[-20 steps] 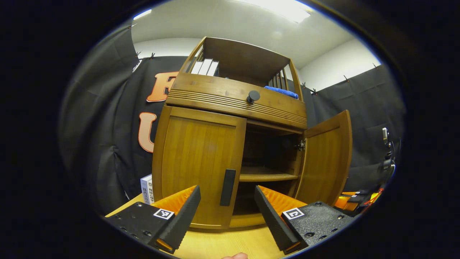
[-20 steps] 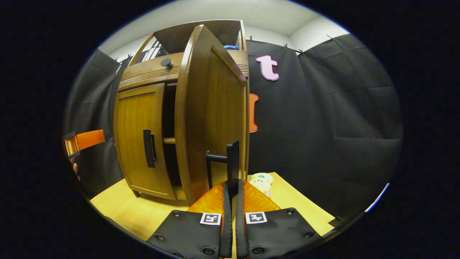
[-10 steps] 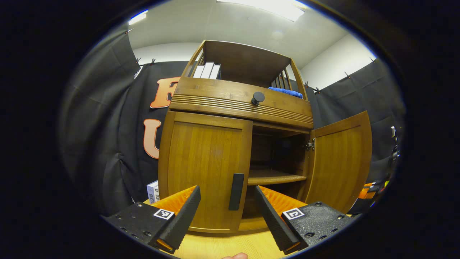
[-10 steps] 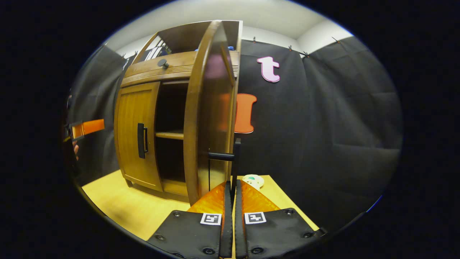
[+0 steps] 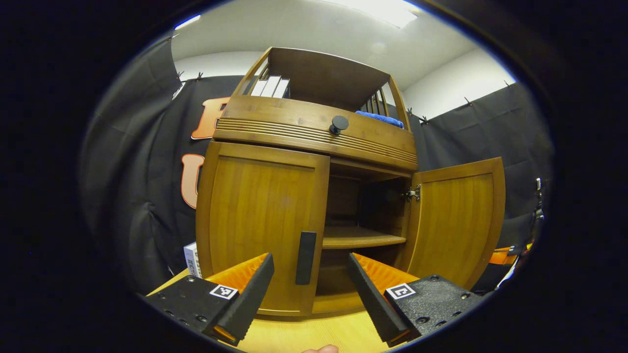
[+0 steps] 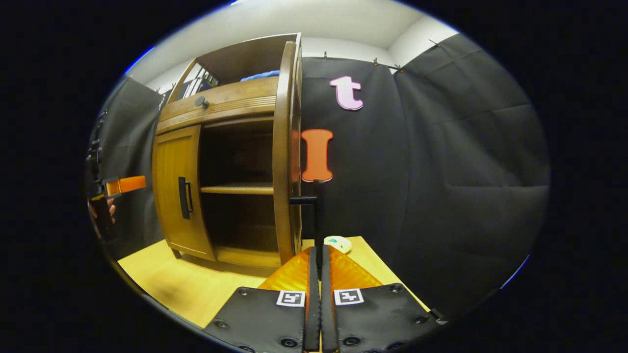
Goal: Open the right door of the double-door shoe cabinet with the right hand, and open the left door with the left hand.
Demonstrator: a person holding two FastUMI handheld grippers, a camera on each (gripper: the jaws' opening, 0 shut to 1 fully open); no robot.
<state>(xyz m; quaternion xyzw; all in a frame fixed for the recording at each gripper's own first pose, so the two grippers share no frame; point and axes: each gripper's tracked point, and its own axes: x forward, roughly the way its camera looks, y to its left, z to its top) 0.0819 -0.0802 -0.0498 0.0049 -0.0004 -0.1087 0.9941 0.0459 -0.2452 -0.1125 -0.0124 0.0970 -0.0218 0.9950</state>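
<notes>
The wooden shoe cabinet stands on the counter; right door swung wide, left door closed. Right gripper clamps the right door's handle; left gripper gapes before the left handle.

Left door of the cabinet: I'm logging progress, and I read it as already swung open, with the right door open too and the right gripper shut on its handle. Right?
Not quite. The left door is closed, flush with the cabinet, as the left gripper view shows; the open left gripper hangs before its handle. The right door is open, and the right gripper is shut on its handle.
</notes>
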